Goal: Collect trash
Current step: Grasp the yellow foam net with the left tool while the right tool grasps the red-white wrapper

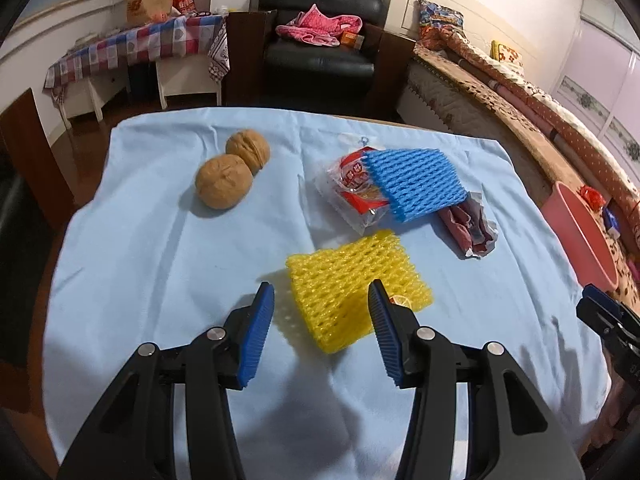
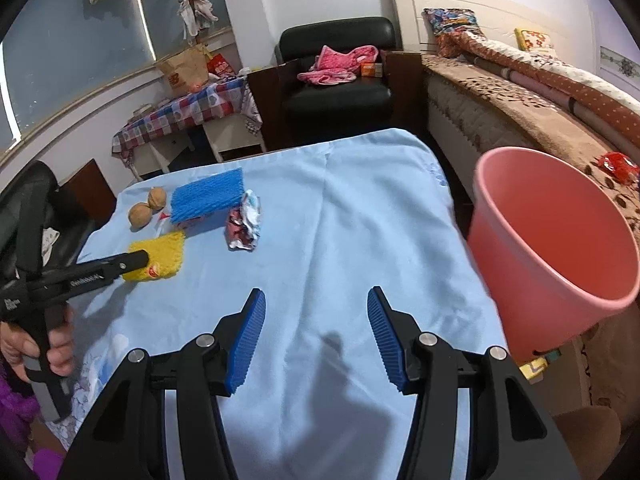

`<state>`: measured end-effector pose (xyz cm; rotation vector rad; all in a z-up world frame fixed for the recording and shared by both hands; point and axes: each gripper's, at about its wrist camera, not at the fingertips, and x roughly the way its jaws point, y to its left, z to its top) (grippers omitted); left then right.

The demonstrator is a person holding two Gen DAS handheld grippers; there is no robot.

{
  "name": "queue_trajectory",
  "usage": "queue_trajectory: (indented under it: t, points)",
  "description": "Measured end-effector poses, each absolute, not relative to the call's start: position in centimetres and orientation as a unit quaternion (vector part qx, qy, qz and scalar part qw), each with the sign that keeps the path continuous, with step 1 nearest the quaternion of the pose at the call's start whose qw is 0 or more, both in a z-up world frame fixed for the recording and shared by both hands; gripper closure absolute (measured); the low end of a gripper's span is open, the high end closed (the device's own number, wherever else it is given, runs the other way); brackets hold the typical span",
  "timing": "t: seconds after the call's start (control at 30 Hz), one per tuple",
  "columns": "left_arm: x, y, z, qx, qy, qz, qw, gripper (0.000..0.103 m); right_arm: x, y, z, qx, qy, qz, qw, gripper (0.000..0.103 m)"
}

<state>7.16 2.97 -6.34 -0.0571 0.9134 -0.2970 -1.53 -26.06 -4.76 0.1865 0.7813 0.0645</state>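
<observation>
My left gripper (image 1: 322, 296) is open, its jaws on either side of the near end of a yellow foam net (image 1: 352, 288), also in the right wrist view (image 2: 160, 256). Beyond lie a blue foam net (image 1: 416, 184) on a red-and-clear snack bag (image 1: 352, 188), and a crumpled red wrapper (image 1: 468, 228). My right gripper (image 2: 316, 300) is open and empty above bare cloth. A pink bin (image 2: 560, 248) stands off the table's right edge.
Two walnuts (image 1: 232, 172) sit at the far left of the light blue tablecloth (image 1: 160, 264). A black armchair (image 1: 320, 40), a checked side table (image 1: 136, 48) and a bed (image 1: 520, 92) stand beyond the table.
</observation>
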Motion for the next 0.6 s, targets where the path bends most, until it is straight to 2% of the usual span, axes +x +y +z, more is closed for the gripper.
queue_trajectory:
  t: [0.07,0.17,0.2,0.23,0.6]
  points:
    - [7.0,2.7,-6.4,-0.023,0.434,-0.146,0.889,0.054,-0.8,-25.7,-4.7,0.095,0.383,0.043,0.918,0.05]
    - [6.6,2.4,-6.3,-0.013,0.428,-0.153,0.891,0.082,0.5,-25.0,-4.6,0.102,0.386,0.065,0.915,0.05]
    - [6.5,2.4,-6.3,-0.013,0.426,-0.153,0.892,0.089,1.0,-24.6,-4.5,0.104,0.386,0.073,0.914,0.05]
    - [6.4,2.4,-6.2,-0.016,0.424,-0.155,0.892,0.091,1.4,-24.4,-4.5,0.106,0.387,0.079,0.913,0.05]
    - [5.7,3.1,-5.8,-0.049,0.426,-0.17,0.887,0.094,7.5,-22.4,-5.6,0.098,0.403,0.095,0.905,0.05]
